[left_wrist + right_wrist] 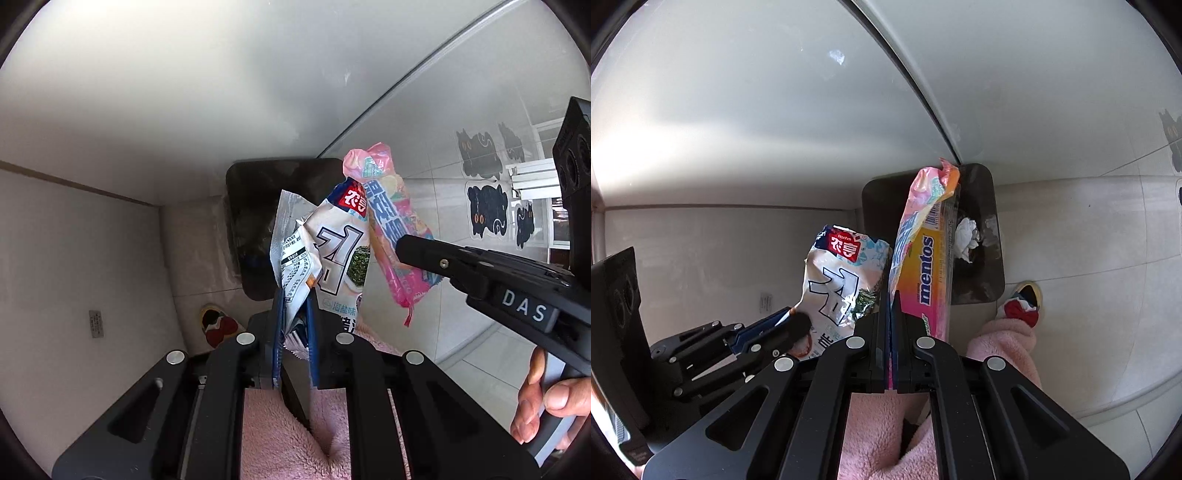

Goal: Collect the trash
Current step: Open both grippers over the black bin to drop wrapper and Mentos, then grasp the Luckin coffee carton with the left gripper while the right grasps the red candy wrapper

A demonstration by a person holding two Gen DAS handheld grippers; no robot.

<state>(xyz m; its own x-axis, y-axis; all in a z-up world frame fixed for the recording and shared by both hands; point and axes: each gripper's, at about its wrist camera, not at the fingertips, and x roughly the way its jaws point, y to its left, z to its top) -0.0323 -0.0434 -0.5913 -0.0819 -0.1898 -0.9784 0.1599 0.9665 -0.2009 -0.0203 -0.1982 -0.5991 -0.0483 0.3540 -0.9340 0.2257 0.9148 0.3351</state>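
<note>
Wrappers both aloft, mid-frame over dark bin (982, 229). Left gripper (295, 325) clamps crinkled seaweed packet (340, 254); right gripper (891, 325) pinches candy wrapper (923, 251) low. Light, floppy, slick film; hold near edge.

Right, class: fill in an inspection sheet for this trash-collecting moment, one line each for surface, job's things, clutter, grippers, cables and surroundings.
Surface: white tiled floor; no table seen.
Job's things: white seaweed snack bag and pink Mentos wrapper, both held up over the dark trash bin; crumpled white paper lies inside the bin.
Clutter: nothing seen loose on the floor.
Grippers: left gripper shut on the seaweed snack bag; right gripper shut on the Mentos wrapper.
Cables: nothing seen.
Surroundings: white wall, black cat stickers on the tiled wall, the person's pink fleece legs and a slipper.
</note>
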